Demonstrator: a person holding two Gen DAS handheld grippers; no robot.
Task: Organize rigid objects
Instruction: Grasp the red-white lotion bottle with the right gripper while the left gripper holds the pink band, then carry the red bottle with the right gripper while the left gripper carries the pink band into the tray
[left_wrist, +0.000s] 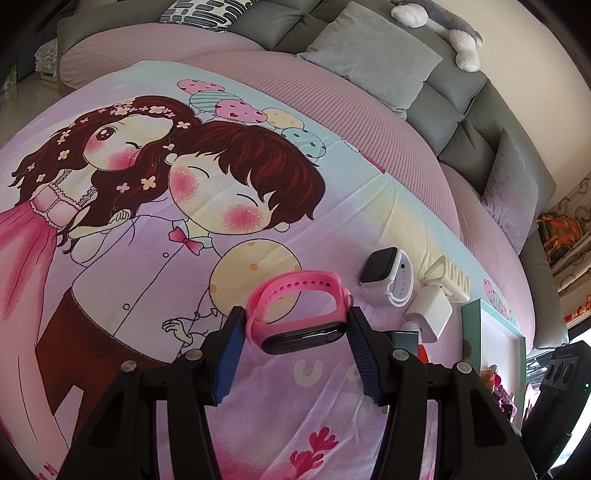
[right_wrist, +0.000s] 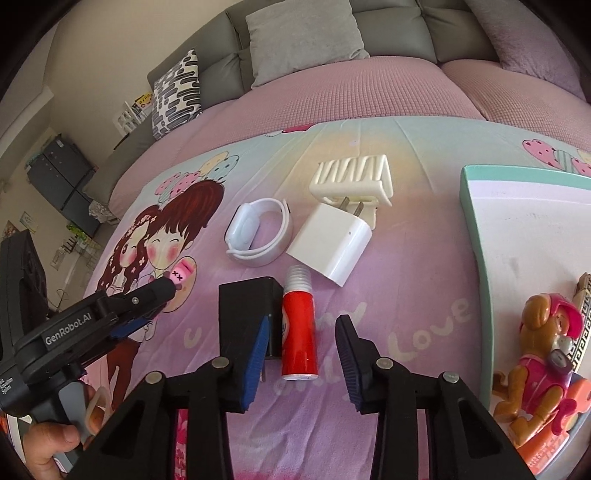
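The left gripper (left_wrist: 295, 325) clamps a pink rubber watch (left_wrist: 295, 314) with a glossy dark face between its ribbed blue pads, above the printed bedsheet (left_wrist: 147, 258). The right gripper (right_wrist: 301, 343) has its jaws partly open around a smooth red tube (right_wrist: 298, 332); the pads do not touch it, the black adapter (right_wrist: 243, 310) lies just beside

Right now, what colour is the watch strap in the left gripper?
Pink, seen best in the left wrist view.

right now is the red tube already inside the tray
No, the red tube lies on the bedspread between the right hand-held gripper's fingers, left of the tray.
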